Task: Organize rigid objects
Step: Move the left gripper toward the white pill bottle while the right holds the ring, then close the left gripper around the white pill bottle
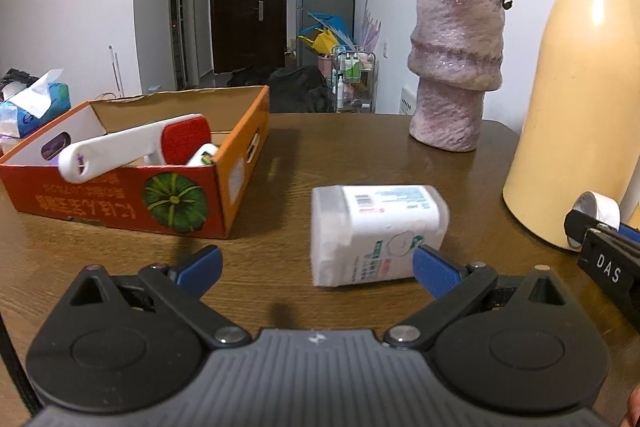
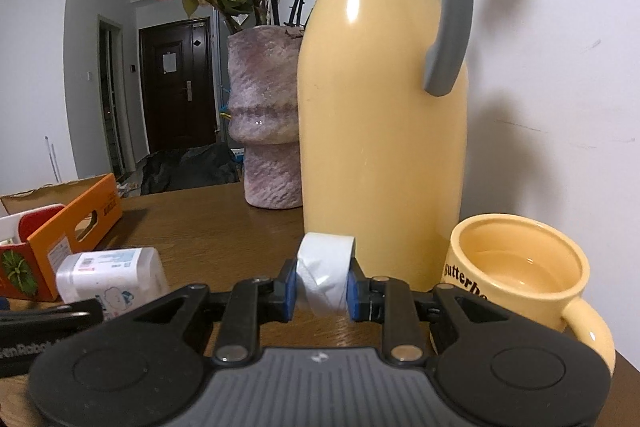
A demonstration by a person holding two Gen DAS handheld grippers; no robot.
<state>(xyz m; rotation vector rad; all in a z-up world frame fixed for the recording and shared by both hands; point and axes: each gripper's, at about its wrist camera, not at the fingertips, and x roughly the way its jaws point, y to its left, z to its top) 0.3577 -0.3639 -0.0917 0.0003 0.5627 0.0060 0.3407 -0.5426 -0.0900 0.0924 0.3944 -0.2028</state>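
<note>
A white plastic box of cotton swabs point(image 1: 376, 233) lies on its side on the brown table, and its corner rests against the right blue pad of my left gripper point(image 1: 318, 263), which stands open. The same swab box point(image 2: 110, 277) shows low at the left of the right wrist view. My right gripper point(image 2: 322, 291) is shut on a white roll of tape point(image 2: 324, 273) held upright just above the table; that tape roll point(image 1: 596, 209) and the gripper's black body appear at the right edge of the left wrist view. An orange cardboard box point(image 1: 180, 205) holds a white-and-red lint roller point(image 1: 136, 145).
A tall yellow thermos jug point(image 2: 380, 131) stands right behind the tape, with a yellow mug point(image 2: 516, 275) to its right. A mauve vase of dried roses point(image 1: 456, 67) sits farther back. A tissue pack point(image 1: 32, 107) lies beyond the cardboard box. The wall closes the right side.
</note>
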